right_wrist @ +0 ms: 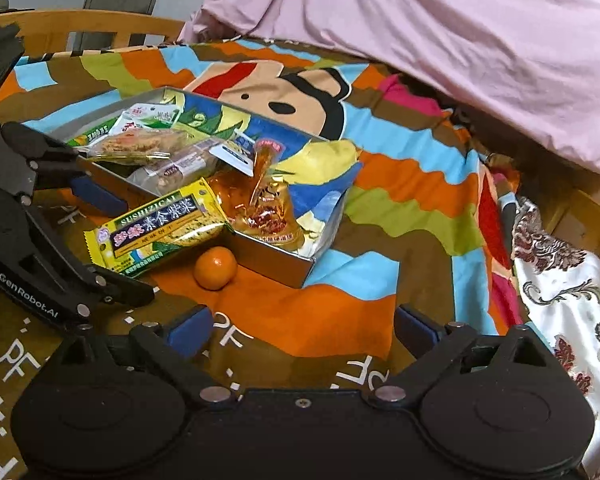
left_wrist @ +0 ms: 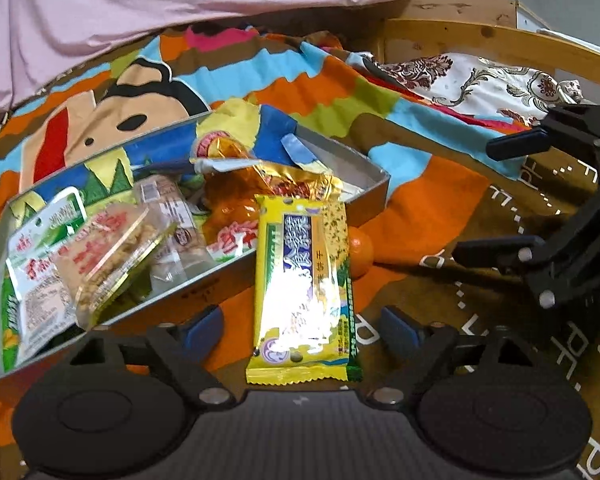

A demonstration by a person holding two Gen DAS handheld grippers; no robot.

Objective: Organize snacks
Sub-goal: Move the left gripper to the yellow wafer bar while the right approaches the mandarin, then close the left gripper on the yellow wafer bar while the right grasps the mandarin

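Note:
A shallow tin box (left_wrist: 374,178) (right_wrist: 276,258) lies on a colourful blanket and holds several snack packets. A yellow cracker packet (left_wrist: 302,284) (right_wrist: 160,226) leans over the box's near rim, its lower end between the open fingers of my left gripper (left_wrist: 302,330) (right_wrist: 114,246). The fingers do not touch it. A small orange (left_wrist: 360,250) (right_wrist: 215,268) rests on the blanket beside the box and the packet. My right gripper (right_wrist: 302,330) (left_wrist: 496,196) is open and empty, to the right of the box, a little short of the orange.
A gold-orange packet (left_wrist: 260,188) (right_wrist: 266,208), a clear peanut-candy pack (left_wrist: 108,256) and a green-white pack (left_wrist: 40,264) fill the box. A pink quilt (right_wrist: 440,32) lies behind. A wooden bed rail (left_wrist: 500,40) and a patterned cloth (right_wrist: 572,288) border the right.

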